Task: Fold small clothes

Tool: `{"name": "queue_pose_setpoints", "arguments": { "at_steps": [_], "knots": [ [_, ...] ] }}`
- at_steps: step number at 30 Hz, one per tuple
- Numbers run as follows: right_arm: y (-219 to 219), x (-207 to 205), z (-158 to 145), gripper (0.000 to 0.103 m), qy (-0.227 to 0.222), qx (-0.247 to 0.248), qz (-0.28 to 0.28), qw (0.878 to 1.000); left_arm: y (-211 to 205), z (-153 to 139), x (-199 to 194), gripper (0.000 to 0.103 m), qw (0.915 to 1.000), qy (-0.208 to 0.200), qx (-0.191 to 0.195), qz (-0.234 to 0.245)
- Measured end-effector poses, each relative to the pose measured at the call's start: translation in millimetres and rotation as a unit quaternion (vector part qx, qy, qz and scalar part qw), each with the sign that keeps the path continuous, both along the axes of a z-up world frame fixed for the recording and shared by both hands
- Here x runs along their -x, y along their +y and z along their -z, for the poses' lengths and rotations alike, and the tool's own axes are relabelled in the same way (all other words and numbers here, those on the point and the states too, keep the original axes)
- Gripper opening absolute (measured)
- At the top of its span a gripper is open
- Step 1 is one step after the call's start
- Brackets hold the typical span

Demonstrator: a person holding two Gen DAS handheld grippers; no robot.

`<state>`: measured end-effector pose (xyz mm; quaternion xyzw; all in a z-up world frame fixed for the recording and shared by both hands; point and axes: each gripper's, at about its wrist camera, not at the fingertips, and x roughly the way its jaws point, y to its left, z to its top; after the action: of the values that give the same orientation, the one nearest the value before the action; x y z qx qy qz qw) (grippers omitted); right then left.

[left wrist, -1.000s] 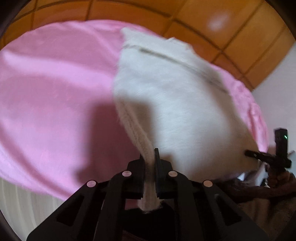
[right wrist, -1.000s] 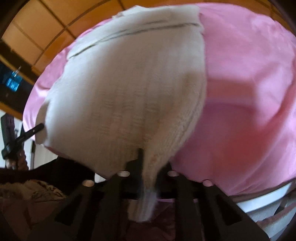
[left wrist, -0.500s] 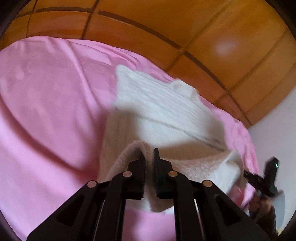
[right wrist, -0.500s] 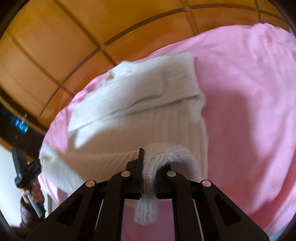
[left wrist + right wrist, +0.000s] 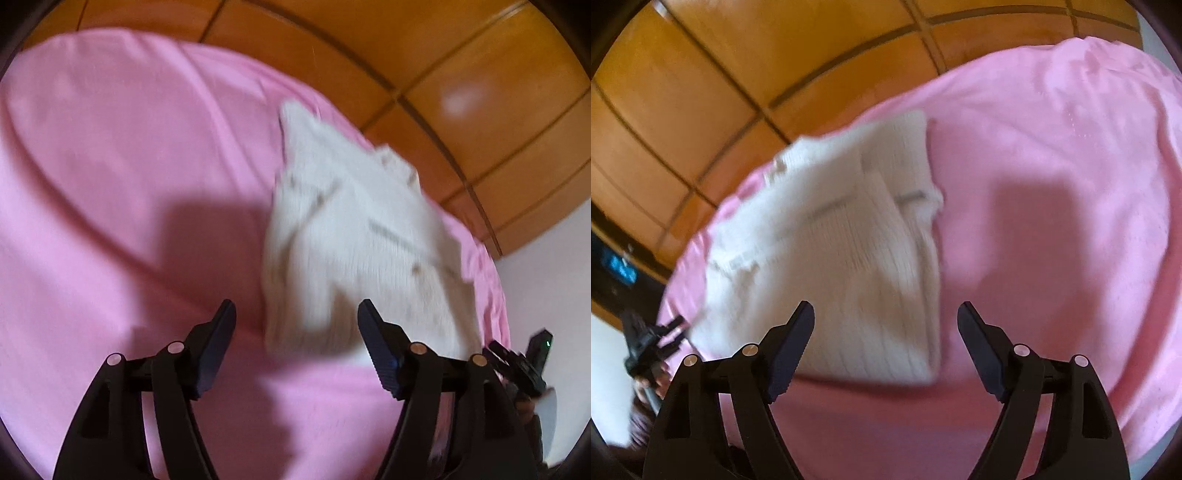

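Pink sheet [image 5: 129, 184]; wood-panelled wall [image 5: 720, 74] behind.

Both the left gripper [image 5: 296, 325] and the right gripper [image 5: 885, 325] are matte black plastic, built of angular linkage arms. Round silvery pivot pins [image 5: 176, 347] stud each arm, and the inner faces of the jaws are finely ribbed.

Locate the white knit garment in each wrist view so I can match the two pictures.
Left wrist: white knit garment lies right of centre on the pink sheet, beyond the open fingers.
Right wrist: it lies left of centre.
Shared landmark: the orange wood panelling behind the bed.
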<state>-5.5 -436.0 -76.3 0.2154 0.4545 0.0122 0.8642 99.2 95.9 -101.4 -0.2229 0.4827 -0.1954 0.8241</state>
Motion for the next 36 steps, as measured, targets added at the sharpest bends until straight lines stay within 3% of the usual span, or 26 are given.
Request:
{"name": "queue_pose_setpoints", "arguments": {
  "at_steps": [1,2,3,4,5,6,7,8,14,16,19,22,26,27,28,30,34,36],
  "knots": [
    [3.7,1.8,5.2,0.074,0.006,0.007,-0.007,1.000,-3.6,4.2,4.5,0.066,1.0000,0.001,-0.001,0.009],
    [11.7,1.5,14.0,0.060,0.017,0.015,-0.020,1.000,-8.7,7.5,7.8,0.066,0.9999,-0.004,-0.005,0.016],
    [16.9,0.4,19.4,0.056,0.025,0.019,-0.029,0.999,-11.5,7.9,12.2,0.051,0.9997,-0.006,-0.006,0.022],
    [24.9,-2.1,24.8,0.051,0.033,0.035,-0.036,0.998,-15.8,8.6,12.1,0.030,0.9995,-0.004,-0.006,0.030],
    [34.2,-3.3,27.7,0.038,0.033,0.065,-0.041,0.997,-21.3,8.0,11.9,0.021,0.9993,-0.003,-0.011,0.037],
    [38.5,-4.6,27.3,0.030,0.031,0.074,-0.045,0.996,-22.7,5.2,12.8,0.012,0.9992,-0.007,-0.016,0.035],
    [40.0,-6.1,25.3,0.017,0.030,0.073,-0.045,0.996,-25.3,1.3,13.6,0.010,0.9992,-0.012,-0.021,0.031],
    [39.7,-6.7,19.9,0.011,0.026,0.072,-0.041,0.996,-25.9,-4.8,16.3,0.010,0.9992,-0.019,-0.021,0.028],
    [36.8,19.9,-24.1,0.009,-0.027,0.064,-0.047,0.996,-10.7,-28.7,40.2,0.006,0.9991,-0.038,0.004,0.019],
    [35.8,31.1,-32.8,0.008,-0.035,0.061,-0.047,0.996,-4.3,-32.3,54.7,0.000,0.9992,-0.038,0.004,0.013],
    [32.8,53.1,-35.0,0.008,-0.025,0.063,-0.052,0.996,14.1,-29.0,82.1,0.000,0.9995,-0.028,0.014,-0.009],
    [27.7,72.5,-13.8,0.006,0.016,0.057,-0.047,0.997,29.8,-18.5,104.1,0.000,0.9996,-0.008,-0.002,-0.027],
    [15.0,76.5,6.0,0.004,0.037,0.047,-0.021,0.998,20.1,-30.2,97.4,0.001,0.9986,-0.037,-0.034,-0.019],
    [14.6,73.7,6.5,0.004,0.035,0.046,-0.020,0.998,15.4,-35.5,89.1,0.018,0.9980,-0.046,-0.039,-0.017],
    [15.2,70.4,5.8,0.004,0.032,0.052,-0.020,0.998,10.5,-41.0,78.7,0.042,0.9973,-0.056,-0.045,-0.017],
    [16.9,65.0,2.0,0.005,0.028,0.050,-0.026,0.998,2.9,-46.7,63.4,0.051,0.9963,-0.075,-0.042,-0.002],
    [15.3,61.0,-9.0,0.041,0.006,0.051,-0.019,0.998,-18.1,-38.4,14.4,0.053,0.9941,-0.075,-0.077,0.016],
    [12.1,57.4,-10.9,0.046,0.001,0.049,-0.010,0.999,-24.4,-23.2,-6.3,0.053,0.9942,-0.051,-0.093,0.021]
  ]
}}
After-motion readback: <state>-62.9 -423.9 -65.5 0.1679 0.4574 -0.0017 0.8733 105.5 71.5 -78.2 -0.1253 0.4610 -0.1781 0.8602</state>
